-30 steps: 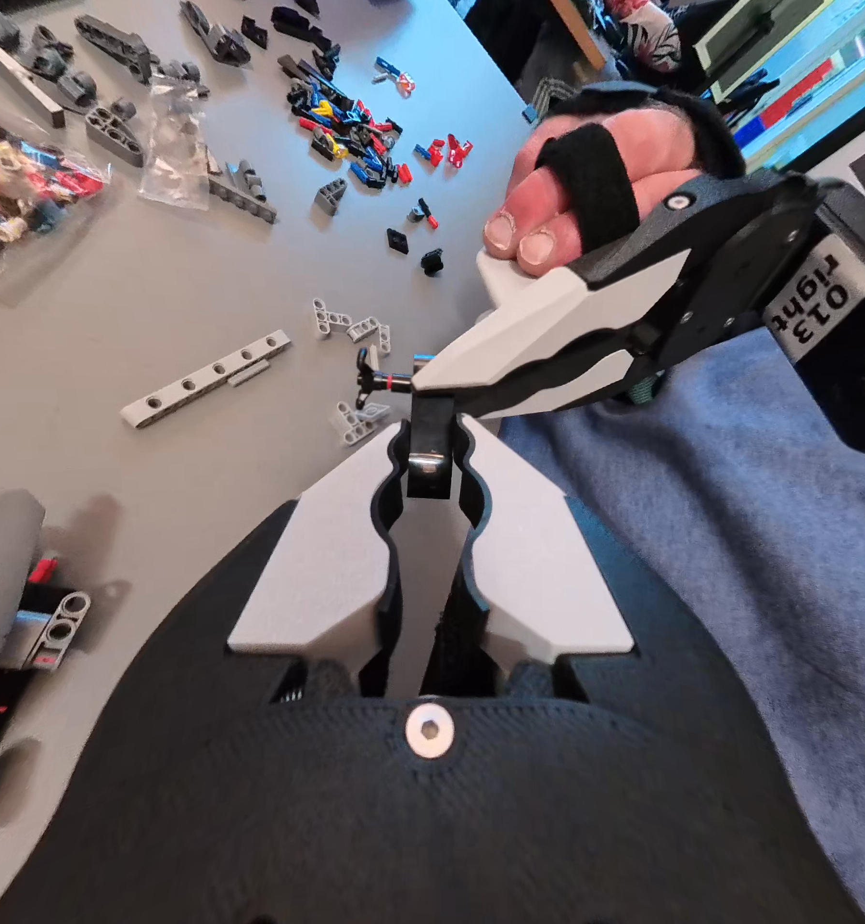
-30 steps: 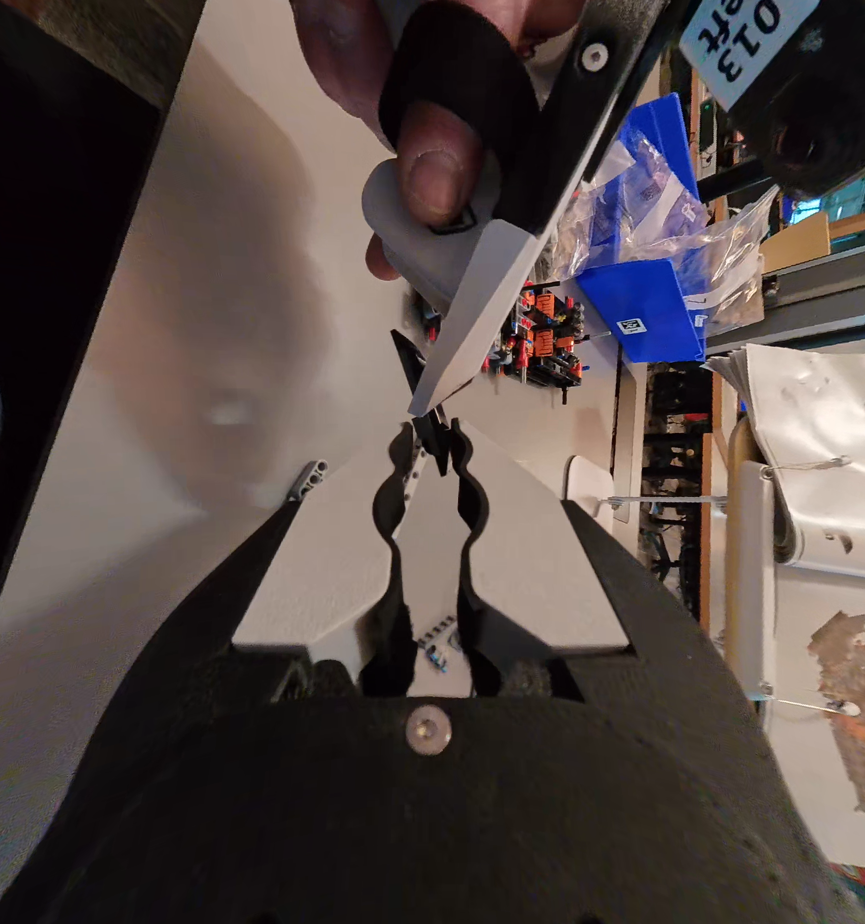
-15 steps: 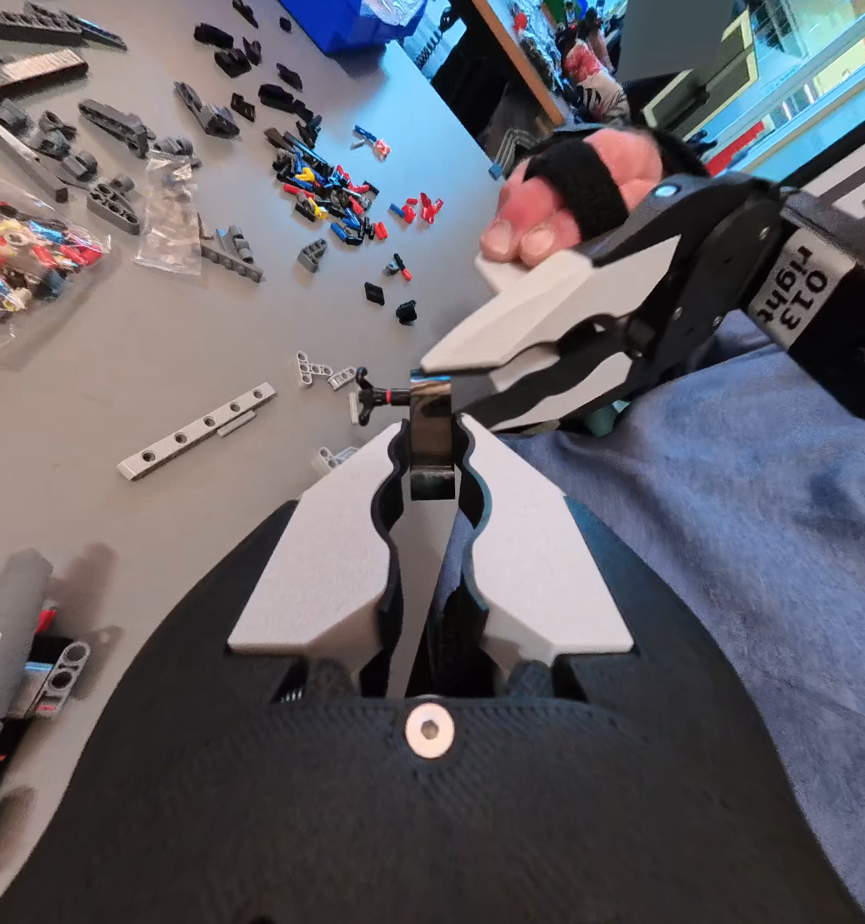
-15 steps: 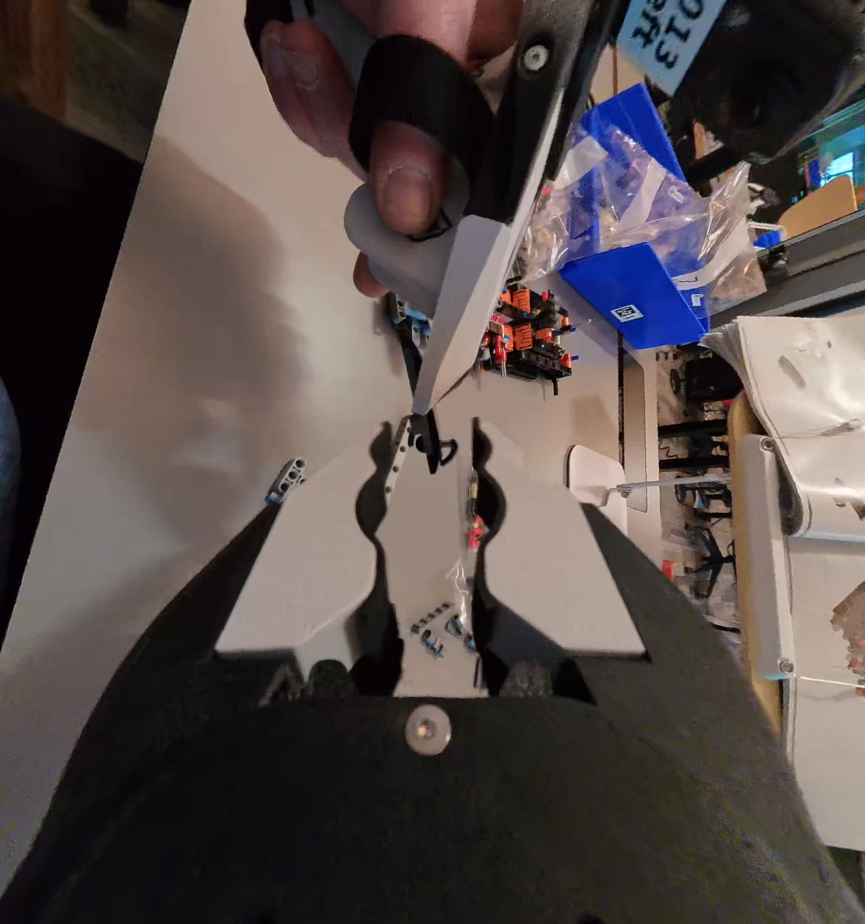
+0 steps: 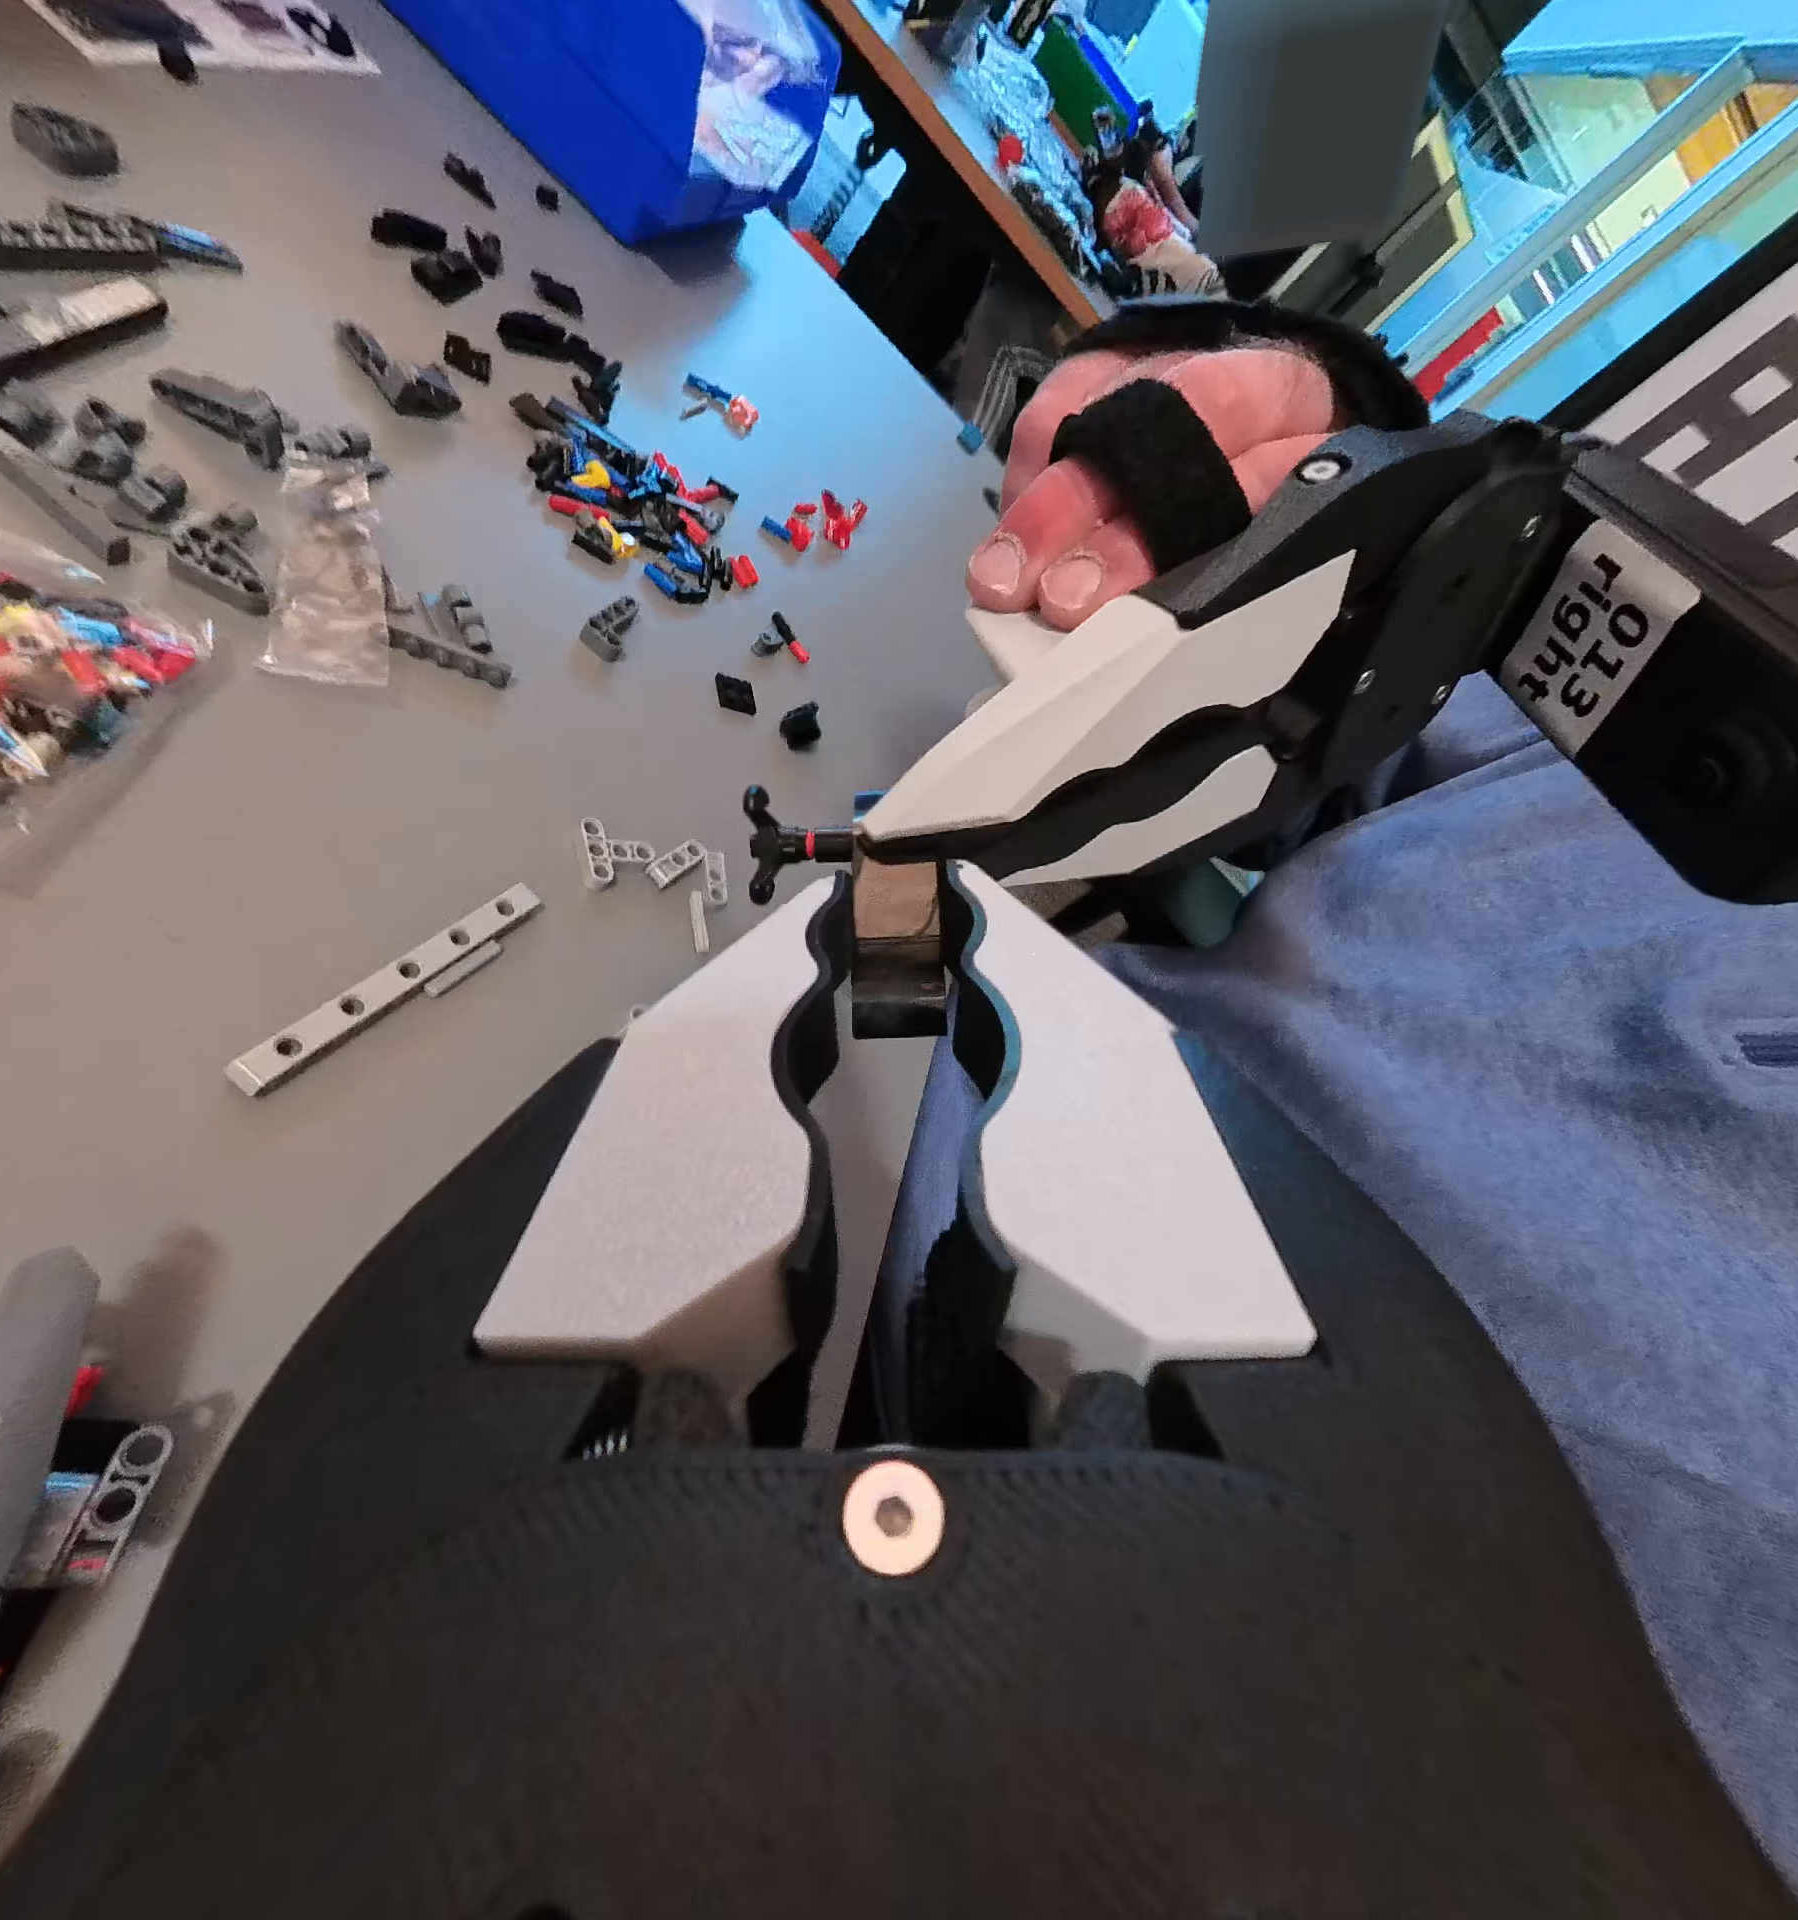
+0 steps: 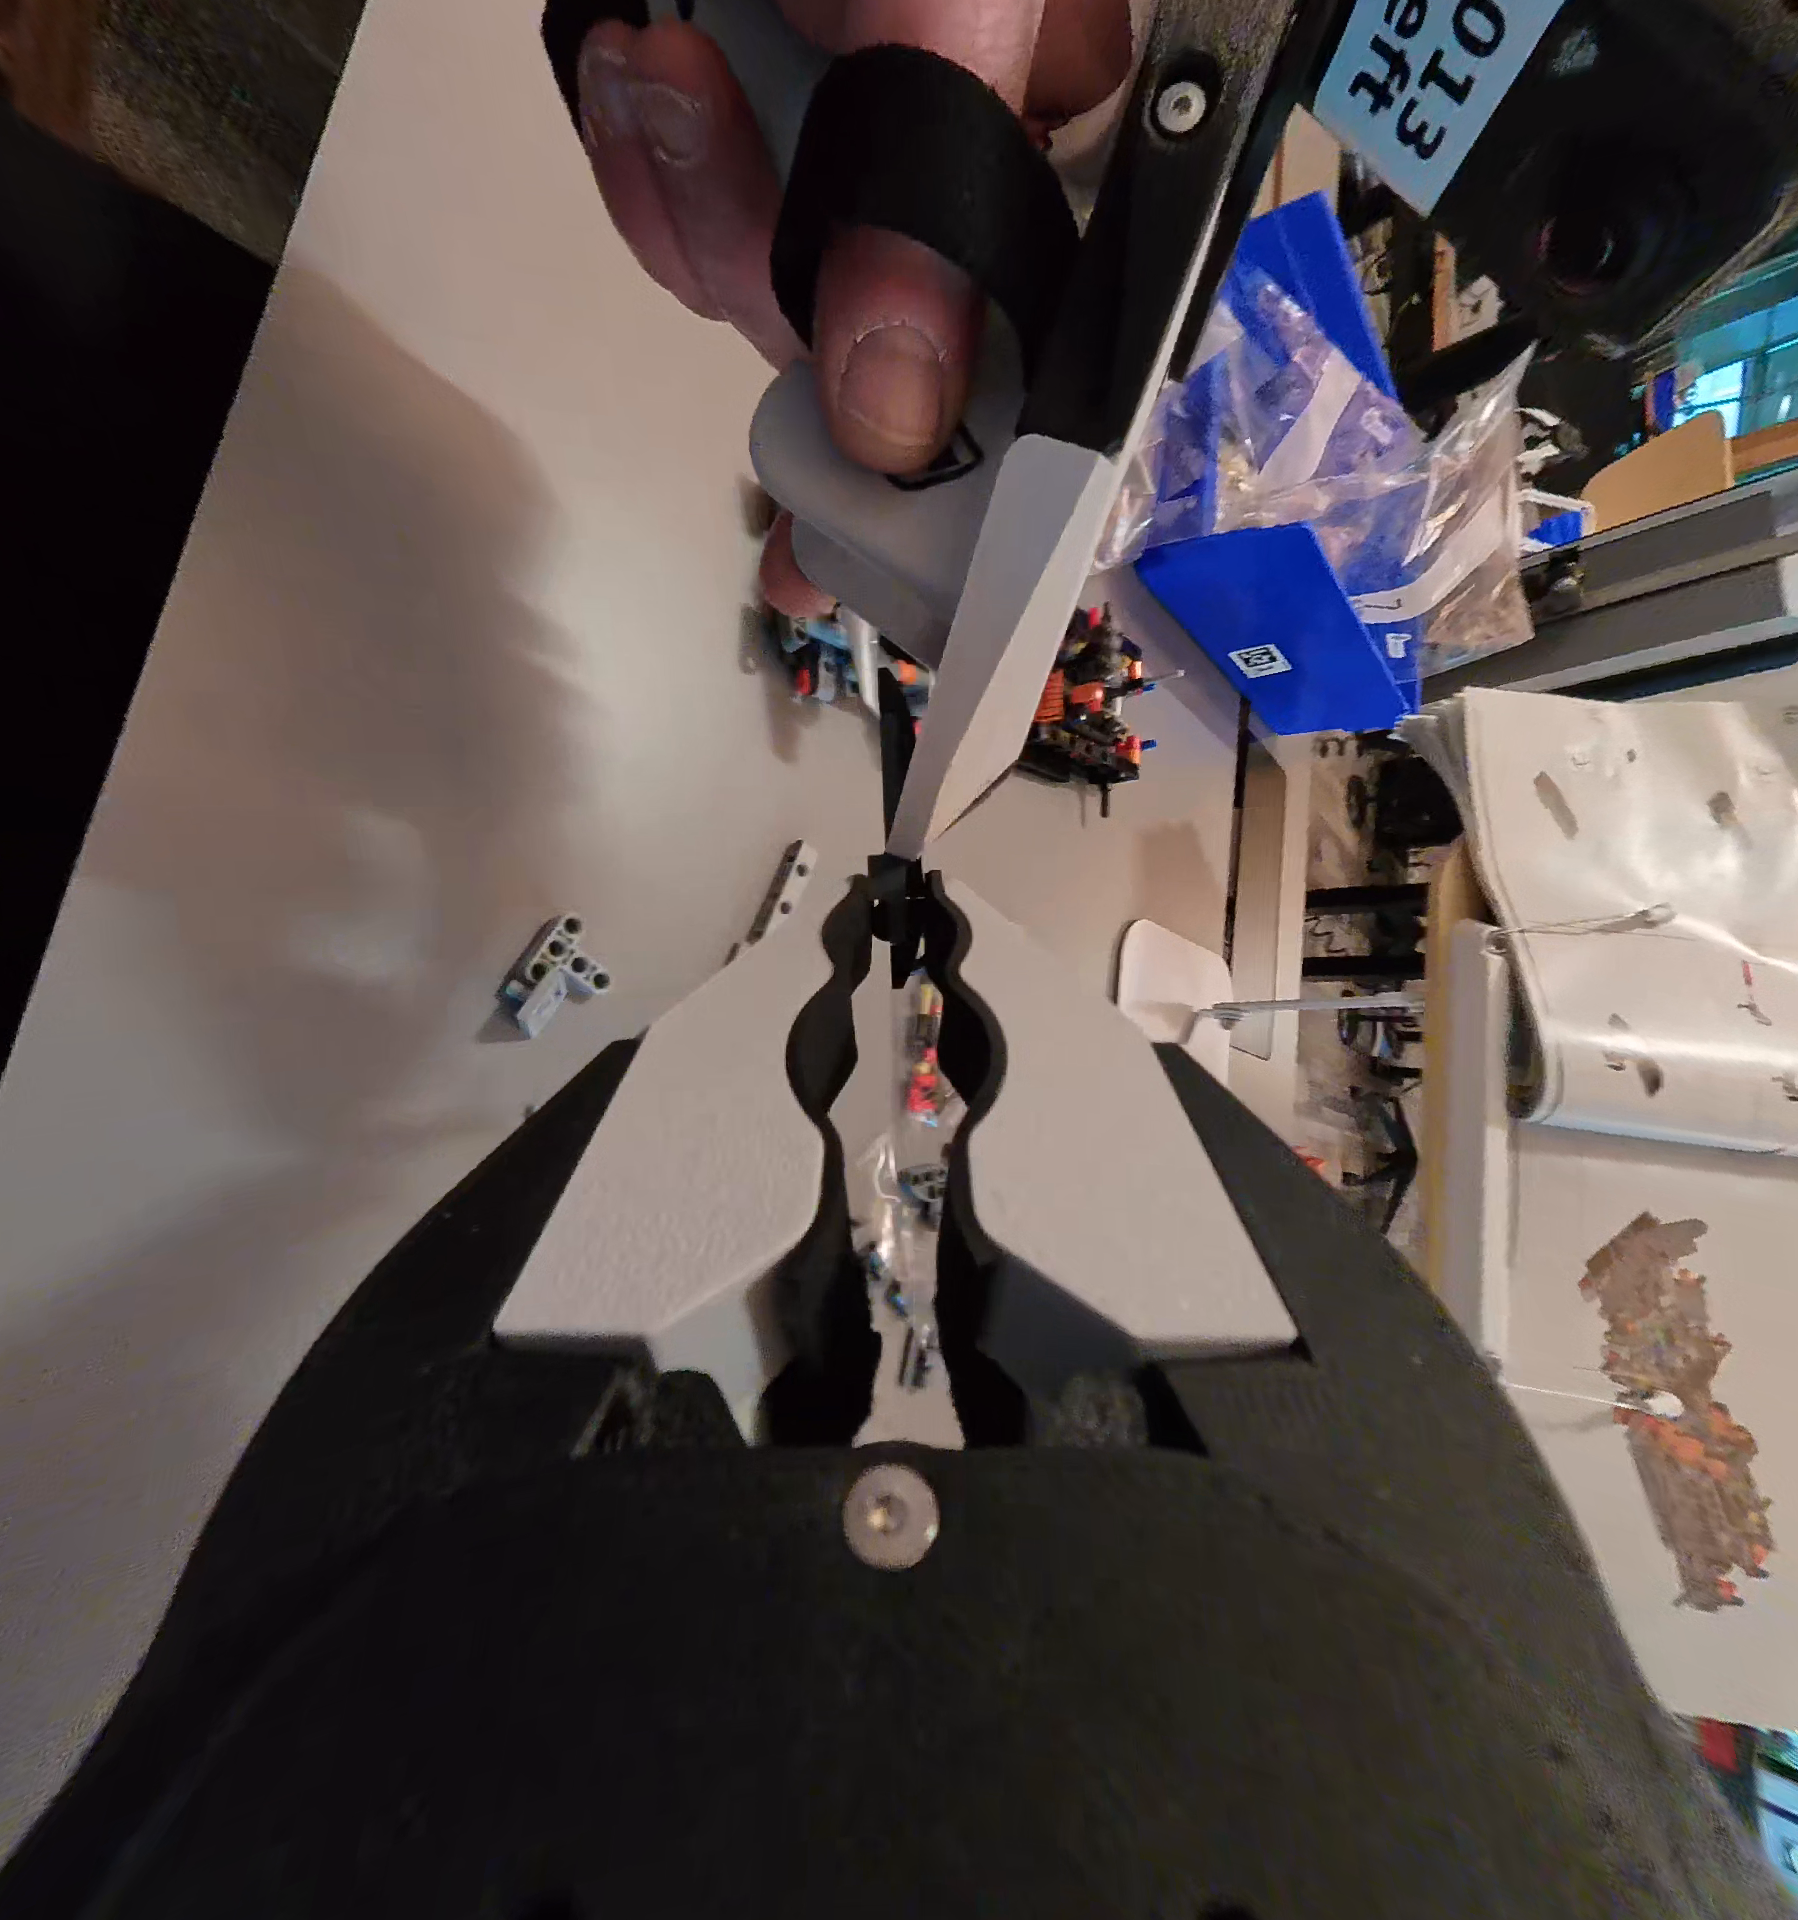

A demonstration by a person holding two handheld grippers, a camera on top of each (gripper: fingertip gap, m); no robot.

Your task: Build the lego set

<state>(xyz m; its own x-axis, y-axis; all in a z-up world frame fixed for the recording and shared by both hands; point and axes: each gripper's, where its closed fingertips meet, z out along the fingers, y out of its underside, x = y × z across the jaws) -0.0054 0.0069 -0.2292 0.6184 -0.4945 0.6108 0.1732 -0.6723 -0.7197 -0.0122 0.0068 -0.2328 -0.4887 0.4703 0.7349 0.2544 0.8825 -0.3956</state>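
Observation:
My left gripper [image 5: 897, 896] is shut on a small black lego piece [image 5: 897, 966], held upright in the air above the table edge. A red pin with a black handle-shaped part [image 5: 770, 842] sticks out of the piece's top to the left. My right gripper [image 5: 867, 831] comes in from the right, with its tips pinched together on the top end of the piece. In the right wrist view, my right gripper [image 6: 900, 902] is shut on the black piece [image 6: 895, 925]. The left gripper [image 6: 913, 836] meets it tip to tip from above.
On the grey table [image 5: 251, 831] lie a light grey holed beam [image 5: 386, 987], small grey connectors [image 5: 646, 857], a pile of coloured parts [image 5: 646, 520], bags of parts [image 5: 43, 665] and a blue bin [image 5: 646, 114]. A person's blue clothing [image 5: 1497, 1143] fills the right. A booklet [image 6: 1653, 935] lies beyond.
My right gripper stood open half a second ago and has now shut on the top of the black piece. Both grippers have tilted and shifted a little while staying together.

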